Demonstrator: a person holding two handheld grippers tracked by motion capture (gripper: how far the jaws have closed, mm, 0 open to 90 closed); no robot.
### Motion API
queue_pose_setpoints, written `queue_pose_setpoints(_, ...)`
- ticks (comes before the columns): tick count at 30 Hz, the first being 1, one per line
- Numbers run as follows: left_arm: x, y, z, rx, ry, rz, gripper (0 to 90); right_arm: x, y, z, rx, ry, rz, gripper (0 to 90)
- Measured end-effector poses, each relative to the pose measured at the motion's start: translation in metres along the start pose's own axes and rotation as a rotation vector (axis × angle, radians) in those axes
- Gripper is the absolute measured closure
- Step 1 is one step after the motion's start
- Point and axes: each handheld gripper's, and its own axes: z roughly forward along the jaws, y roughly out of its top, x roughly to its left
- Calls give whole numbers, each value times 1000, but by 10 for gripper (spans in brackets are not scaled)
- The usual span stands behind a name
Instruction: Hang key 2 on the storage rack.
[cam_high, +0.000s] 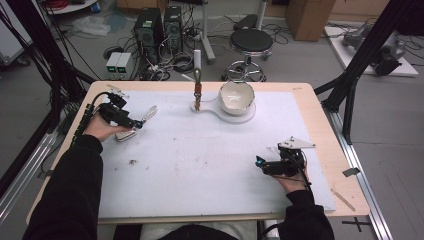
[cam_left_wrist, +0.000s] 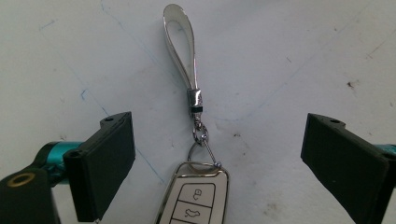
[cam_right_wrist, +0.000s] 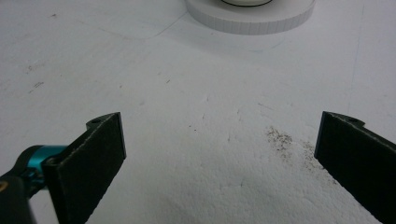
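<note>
A car key fob (cam_left_wrist: 194, 196) in a white and silver case lies on the white mat (cam_high: 200, 160) at the table's left. A small ring and clasp join it to a white strap loop (cam_left_wrist: 180, 46) that stretches away from the fob. My left gripper (cam_left_wrist: 219, 140) hovers over it with the jaws wide apart, one on each side of the fob's top end, neither touching it. In the high view the left gripper (cam_high: 131, 122) sits above the fob (cam_high: 125, 135), and the strap (cam_high: 149, 113) points toward the table's far side. My right gripper (cam_high: 260, 164) rests open near the right front, with bare mat between its jaws (cam_right_wrist: 219, 135).
A white bowl (cam_high: 236, 96) sits on a white round base (cam_high: 235, 117) at the far middle. Beside it stands a thin upright post (cam_high: 198, 90). The base's edge (cam_right_wrist: 250, 21) lies ahead of the right gripper. A stool (cam_high: 250, 42) and computer cases stand beyond the table.
</note>
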Motion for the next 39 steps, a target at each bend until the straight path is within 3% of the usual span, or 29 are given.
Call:
queue_pose_setpoints(4, 2, 2, 9, 27, 14, -3, 122, 0, 0, 1, 4, -2, 0, 11)
queue_pose_setpoints(9, -4, 22, 22, 33, 26, 23, 146, 0, 0, 1, 8, -2, -1, 11)
queue_pose_setpoints(15, -4, 34, 39, 85, 47, 36, 206, 0, 0, 0, 3, -3, -6, 11)
queue_pose_setpoints(18, -4, 38, 45, 111, 57, 35, 379, 0, 0, -1, 1, -2, -7, 11)
queue_pose_setpoints(19, -4, 39, 47, 119, 47, 29, 397, 1, 0, 0, 1, 1, -11, 11)
queue_pose_setpoints(20, -1, 39, 51, 128, 69, 2, 418, 1, 0, 0, 1, -3, -21, 11)
queue_pose_setpoints(24, 3, 38, 54, 136, 82, -15, 469, 2, 0, 0, 4, -6, -20, 11)
queue_pose_setpoints(26, 3, 38, 54, 124, 102, -10, 520, 2, 0, -2, -15, -18, -24, 11)
queue_pose_setpoints(28, 2, 38, 55, 108, 86, -9, 583, 1, 0, -3, -23, -20, -14, 11)
queue_pose_setpoints(30, 1, 38, 57, 103, 107, -6, 643, 0, 0, -3, -19, -20, -12, 11)
queue_pose_setpoints(31, 1, 37, 58, 104, 119, -5, 721, 1, 0, -2, -16, -20, -24, 12)
queue_pose_setpoints(32, 1, 37, 57, 102, 127, -4, 721, 1, 0, -2, -16, -20, -24, 12)
queue_pose_setpoints(34, 1, 37, 57, 99, 119, 12, 789, 1, 0, -2, -14, -18, -29, 24)
queue_pose_setpoints(35, -1, 37, 56, 97, 124, 40, 806, 1, 0, -2, -14, -18, -32, 24)
queue_pose_setpoints(36, -6, 37, 55, 90, 152, 96, 823, 1, 0, -2, -14, -20, -33, 24)
queue_pose_setpoints(38, -9, 38, 54, 82, 156, 112, 847, 2, 0, -2, -12, -21, -31, 24)
queue_pose_setpoints(39, -12, 40, 50, 53, 163, 136, 852, 2, 0, -2, -12, -19, -30, 24)
